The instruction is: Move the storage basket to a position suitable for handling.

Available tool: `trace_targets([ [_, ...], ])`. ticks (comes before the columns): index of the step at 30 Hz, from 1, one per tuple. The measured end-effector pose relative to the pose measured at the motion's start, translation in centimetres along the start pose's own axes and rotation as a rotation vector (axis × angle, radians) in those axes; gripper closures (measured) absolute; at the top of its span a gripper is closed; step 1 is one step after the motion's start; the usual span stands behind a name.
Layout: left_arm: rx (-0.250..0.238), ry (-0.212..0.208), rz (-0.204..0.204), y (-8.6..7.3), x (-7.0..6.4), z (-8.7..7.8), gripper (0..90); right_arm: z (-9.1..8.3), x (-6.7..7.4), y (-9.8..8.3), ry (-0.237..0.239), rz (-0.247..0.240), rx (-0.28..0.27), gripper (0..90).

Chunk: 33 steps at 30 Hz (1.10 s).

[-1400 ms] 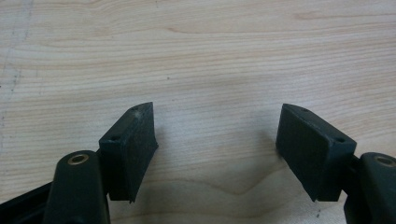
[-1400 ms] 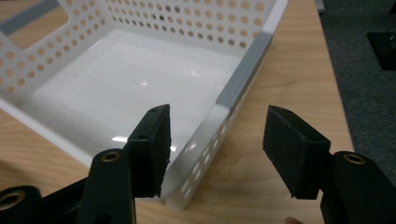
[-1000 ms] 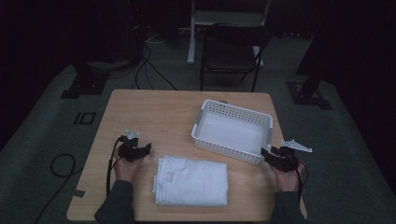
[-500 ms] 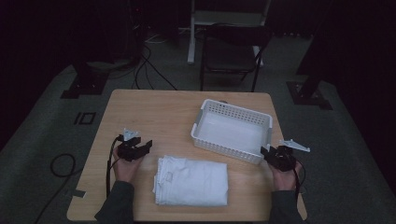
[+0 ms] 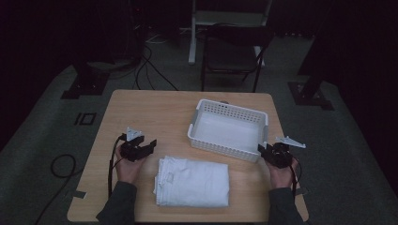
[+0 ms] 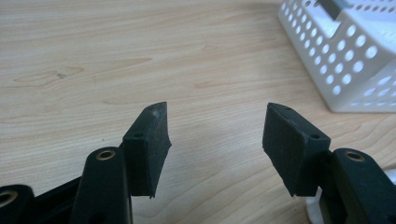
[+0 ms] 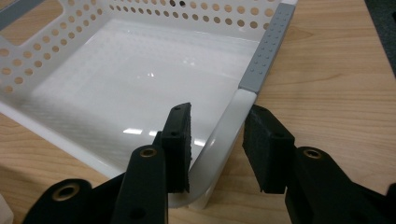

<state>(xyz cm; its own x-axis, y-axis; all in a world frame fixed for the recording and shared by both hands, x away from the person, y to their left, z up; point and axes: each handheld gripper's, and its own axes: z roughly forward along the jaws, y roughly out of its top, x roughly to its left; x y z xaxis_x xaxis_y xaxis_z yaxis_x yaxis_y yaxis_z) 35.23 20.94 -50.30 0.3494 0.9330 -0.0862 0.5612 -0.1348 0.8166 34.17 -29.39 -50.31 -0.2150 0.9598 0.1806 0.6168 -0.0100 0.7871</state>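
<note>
From the high view, the wooden table (image 5: 155, 110) bears a white perforated basket (image 5: 228, 129) toward the right and a folded white cloth (image 5: 192, 182) near the front edge, apart from the basket; the left gripper (image 5: 141, 149) sits just left of the cloth, and the right gripper (image 5: 270, 152) is at the basket's near right corner; the work in hand looks like taking hold of the basket before the cloth goes in, though that is a judgement

In the left gripper view, the left gripper (image 6: 215, 135) has its jaws standing moderately apart with nothing between them, having just been opening a little; bare table (image 6: 140, 56) lies beneath, and the basket (image 6: 345, 56) stands off to the upper right, well apart from the pads

In the right gripper view, the right gripper (image 7: 217, 140) straddles the basket's rounded corner wall (image 7: 229, 126), one pad inside and one outside; the jaws have just been closing on it, yet a sliver of gap seems to remain on each side, so the rim is bracketed rather than firmly pinched

The next move likely calls for finishing that squeeze to steady the basket, while the left jaws turn toward the cloth's near edge
</note>
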Motion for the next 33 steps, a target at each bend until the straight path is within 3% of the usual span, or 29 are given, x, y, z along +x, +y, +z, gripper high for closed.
trace_targets([
  [7,0.006,-0.034,0.001,0.1,-0.3,0.1,41.3,0.9,0.9,0.4,0.015,-0.011,0.002,62.6],
  [15,-0.006,-0.047,0.013,0.1,-0.4,0.1,41.1,1.8,1.9,0.9,0.027,-0.024,0.002,62.6],
  [33,-0.007,-0.071,-0.003,0.3,-0.6,0.1,40.8,4.6,4.7,2.5,0.075,-0.079,0.031,64.3],
])
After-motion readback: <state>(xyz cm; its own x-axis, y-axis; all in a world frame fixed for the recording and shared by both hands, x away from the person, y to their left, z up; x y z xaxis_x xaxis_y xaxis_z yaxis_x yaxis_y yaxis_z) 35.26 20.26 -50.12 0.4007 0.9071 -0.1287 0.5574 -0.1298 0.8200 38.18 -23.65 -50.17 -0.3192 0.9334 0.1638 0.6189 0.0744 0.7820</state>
